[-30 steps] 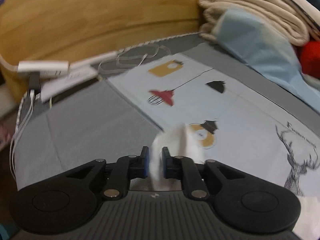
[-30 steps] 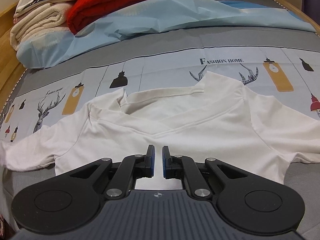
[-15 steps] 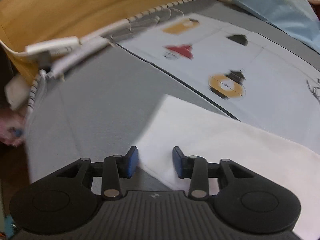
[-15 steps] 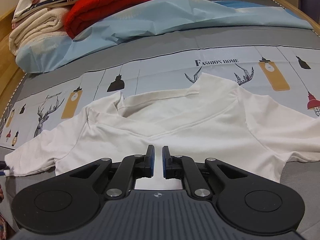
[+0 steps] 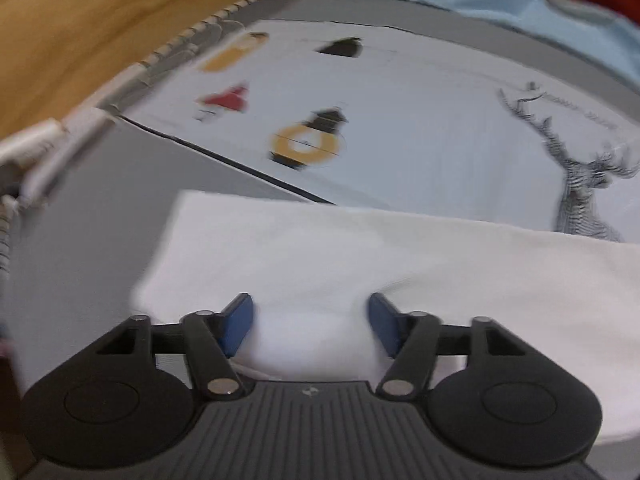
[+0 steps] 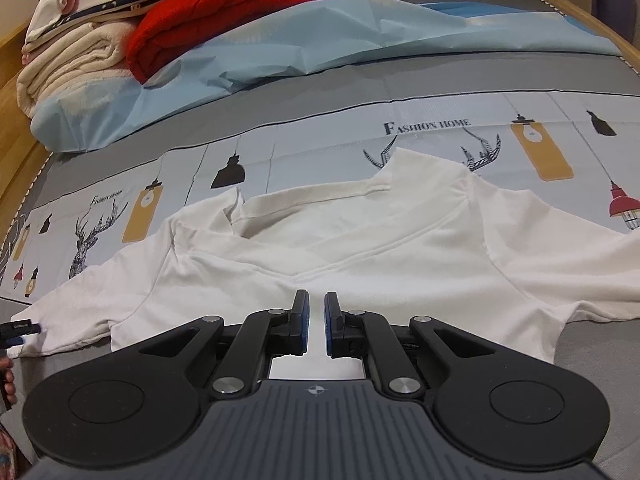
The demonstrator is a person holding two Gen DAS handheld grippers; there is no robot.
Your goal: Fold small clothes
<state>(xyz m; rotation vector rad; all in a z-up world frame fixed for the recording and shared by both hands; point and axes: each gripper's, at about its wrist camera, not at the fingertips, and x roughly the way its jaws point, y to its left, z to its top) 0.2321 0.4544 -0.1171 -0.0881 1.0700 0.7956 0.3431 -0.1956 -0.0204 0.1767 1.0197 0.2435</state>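
Observation:
A small white T-shirt (image 6: 360,248) lies spread flat on the printed bed sheet (image 6: 440,120), collar away from me, sleeves out to both sides. My right gripper (image 6: 316,320) is shut and hovers over the shirt's lower middle, pinching nothing that I can see. My left gripper (image 5: 312,320) is open, its jaws wide apart, low over the shirt's left sleeve (image 5: 320,248), whose cloth bulges up between the blue pads (image 5: 238,320). The left gripper's tip also shows at the sleeve end in the right wrist view (image 6: 20,330).
Folded cream blankets (image 6: 68,60), a red blanket (image 6: 224,12) and a light blue sheet (image 6: 320,40) are piled at the far side of the bed. A wooden bed frame (image 5: 100,20) runs along the left edge, with a white cable (image 5: 36,140) beside it.
My left gripper held the sleeve end shut, then opened wide and let the sleeve lie flat; it has moved in over the sleeve. The right gripper has stayed shut and almost still.

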